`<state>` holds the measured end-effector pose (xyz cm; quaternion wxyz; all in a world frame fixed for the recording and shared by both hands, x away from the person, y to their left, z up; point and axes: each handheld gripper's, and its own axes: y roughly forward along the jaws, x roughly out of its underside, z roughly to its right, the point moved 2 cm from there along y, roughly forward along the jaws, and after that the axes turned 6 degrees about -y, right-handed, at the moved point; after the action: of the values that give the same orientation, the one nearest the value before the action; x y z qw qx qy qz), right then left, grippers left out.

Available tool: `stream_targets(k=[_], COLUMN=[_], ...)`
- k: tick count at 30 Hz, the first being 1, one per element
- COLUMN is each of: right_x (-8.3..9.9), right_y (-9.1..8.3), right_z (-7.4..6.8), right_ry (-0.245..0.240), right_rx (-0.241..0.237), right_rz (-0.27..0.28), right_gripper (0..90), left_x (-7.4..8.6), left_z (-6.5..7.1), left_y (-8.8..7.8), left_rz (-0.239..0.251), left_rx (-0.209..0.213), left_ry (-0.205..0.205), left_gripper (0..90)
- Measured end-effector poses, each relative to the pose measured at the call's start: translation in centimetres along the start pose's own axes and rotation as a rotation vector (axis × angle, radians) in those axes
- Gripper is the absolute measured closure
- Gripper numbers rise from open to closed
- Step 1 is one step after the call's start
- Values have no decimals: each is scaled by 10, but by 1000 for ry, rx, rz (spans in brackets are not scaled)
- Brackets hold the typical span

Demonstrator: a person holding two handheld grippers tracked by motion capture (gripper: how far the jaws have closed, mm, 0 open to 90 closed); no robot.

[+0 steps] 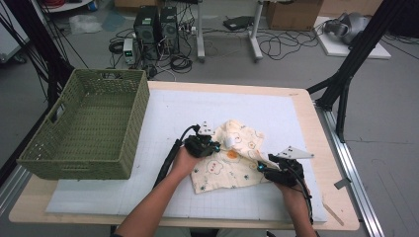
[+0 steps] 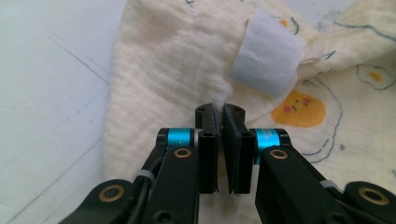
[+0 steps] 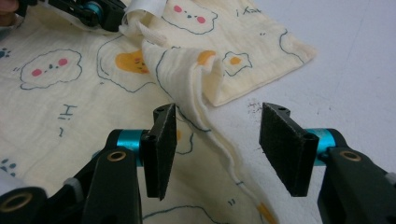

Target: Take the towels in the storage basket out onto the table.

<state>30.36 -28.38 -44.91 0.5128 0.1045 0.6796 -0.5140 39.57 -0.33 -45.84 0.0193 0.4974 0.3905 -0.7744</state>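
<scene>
High view: the cream printed cotton cloth (image 1: 232, 160) lies rumpled at mid-tabletop (image 1: 306, 113), the green woven basket (image 1: 86, 131) out at nine o'clock. Left gripper (image 1: 215, 147) meets the cloth's upper fold; right gripper (image 1: 260, 168) sits at its four o'clock edge.

Left gripper view: jaws clenched on a pinch of cloth, a white label (image 2: 267, 59) at one o'clock.

Right gripper view: jaws released, straddling a raised cloth edge.

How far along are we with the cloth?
Early. Done: the left gripper has pinched a bit of the cloth near its white tag; one edge already lies folded over. In hand: the right gripper stands open around the cloth's raised right edge, not yet clamped. Left: close the right, finish handling the still rumpled cloth, and perhaps move it to the green basket.
</scene>
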Motion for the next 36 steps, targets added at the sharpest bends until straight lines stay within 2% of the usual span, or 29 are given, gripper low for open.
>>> stream_targets(k=[4, 10, 15, 19, 21, 22, 25, 27, 29, 33, 35, 36], right_x=[1, 1, 1, 0, 0, 0, 0, -2, -3, -4, -5, -5], right_y=[1, 1, 2, 1, 1, 2, 1, 1, 2, 5, 5, 5], right_z=[0, 0, 0, -1, -1, 0, 1, 0, -1, -6, -7, -7], right_ry=[-1, -5, -6, -6, 10, 6, 36, 38, 29, -1, 9, 12], right_rx=[0, 1, 3, 0, -11, -10, -31, -33, -36, -37, -35, -31], right_rz=[-7, -3, -8, -4, 2, 9, 27, 36, 31, 13, 17, 22], right_gripper=[471, 477, 477, 483, 488, 489, 492, 493, 493, 493, 494, 494], left_x=[-2, -3, 0, 7, 11, 12, 12, 12, 15, 16, 14, 12], left_z=[-5, -11, -22, -35, -41, -44, -52, -57, -62, -67, -66, -66], left_y=[-7, -18, -28, -37, -40, -42, -48, -52, -55, -61, -65, -67], left_rz=[70, 146, 172, 199, 193, 190, 199, 200, 179, 171, 197, 220], left_rx=[55, 86, 69, 32, 2, -14, -69, -116, -175, -267, -280, -271], left_ry=[-75, -128, -169, -238, -268, -275, -291, -292, -300, -297, -311, -311], left_gripper=[846, 843, 846, 847, 850, 852, 854, 854, 847, 677, 563, 516])
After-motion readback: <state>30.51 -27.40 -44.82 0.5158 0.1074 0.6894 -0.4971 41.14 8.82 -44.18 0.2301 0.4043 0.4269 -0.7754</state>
